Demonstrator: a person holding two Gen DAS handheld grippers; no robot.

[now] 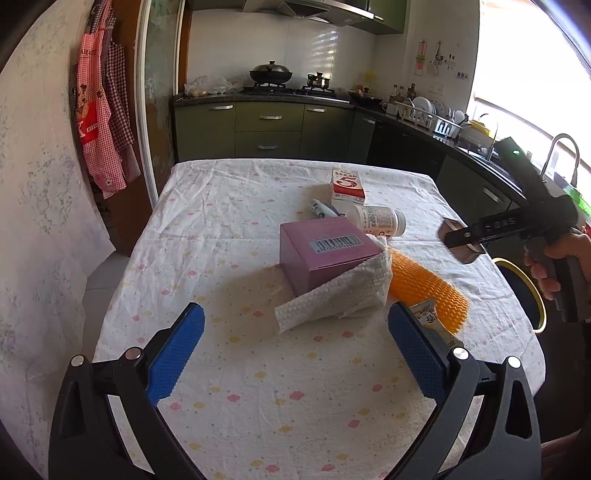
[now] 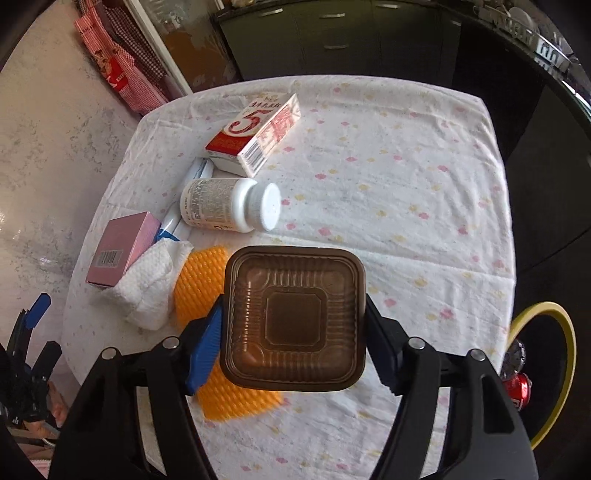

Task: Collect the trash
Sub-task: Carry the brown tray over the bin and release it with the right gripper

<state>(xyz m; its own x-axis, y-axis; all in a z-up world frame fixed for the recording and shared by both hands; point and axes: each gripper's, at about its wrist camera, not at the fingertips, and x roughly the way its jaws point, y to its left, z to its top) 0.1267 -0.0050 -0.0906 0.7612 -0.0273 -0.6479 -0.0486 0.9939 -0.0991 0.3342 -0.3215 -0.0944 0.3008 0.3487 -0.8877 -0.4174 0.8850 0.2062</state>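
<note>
From the left wrist we see our left gripper [image 1: 295,354] spread wide over the tablecloth [image 1: 229,369], nothing between its pads, with the paper towel [image 1: 340,295] just ahead. From the right wrist, our right gripper [image 2: 293,325] apparently pinches the brown plastic tray [image 2: 293,317] above the orange mesh [image 2: 199,284].

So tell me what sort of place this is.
A home kitchen, most likely: a gas stove with a lidded wok under a range hood, a dish rack by the sink faucet, and aprons hanging beside a cloth-covered table.
</note>
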